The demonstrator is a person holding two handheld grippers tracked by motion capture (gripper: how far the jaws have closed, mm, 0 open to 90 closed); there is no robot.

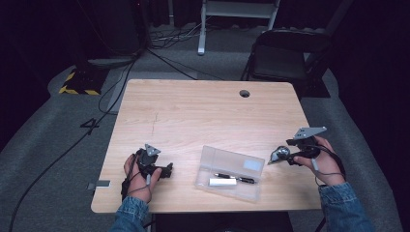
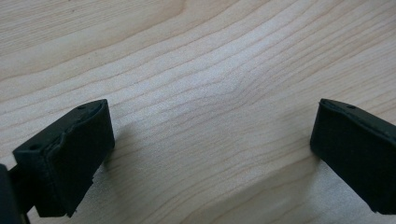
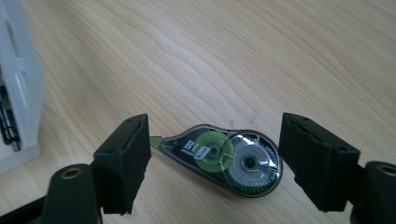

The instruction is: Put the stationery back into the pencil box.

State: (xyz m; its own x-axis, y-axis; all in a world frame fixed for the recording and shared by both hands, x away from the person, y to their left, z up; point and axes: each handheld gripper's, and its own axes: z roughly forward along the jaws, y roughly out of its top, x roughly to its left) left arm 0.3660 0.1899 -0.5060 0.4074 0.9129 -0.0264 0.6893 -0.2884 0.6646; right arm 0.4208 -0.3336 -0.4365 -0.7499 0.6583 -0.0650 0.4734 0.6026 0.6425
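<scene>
Right gripper view shows the right claw point(image 3: 212, 163) open around the correction tape point(image 3: 224, 161) lying on the table point(image 3: 233, 56), not yet gripped, so the grasp and any move toward the clear case point(image 3: 18, 93) remain.

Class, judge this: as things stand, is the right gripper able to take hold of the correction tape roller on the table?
Probably yes: the right gripper is open, with the correction tape roller lying flat between its jaws and nothing blocking it.

Both tools, left point(image 1: 167, 170) and right point(image 1: 276, 155), gape wide.
</scene>
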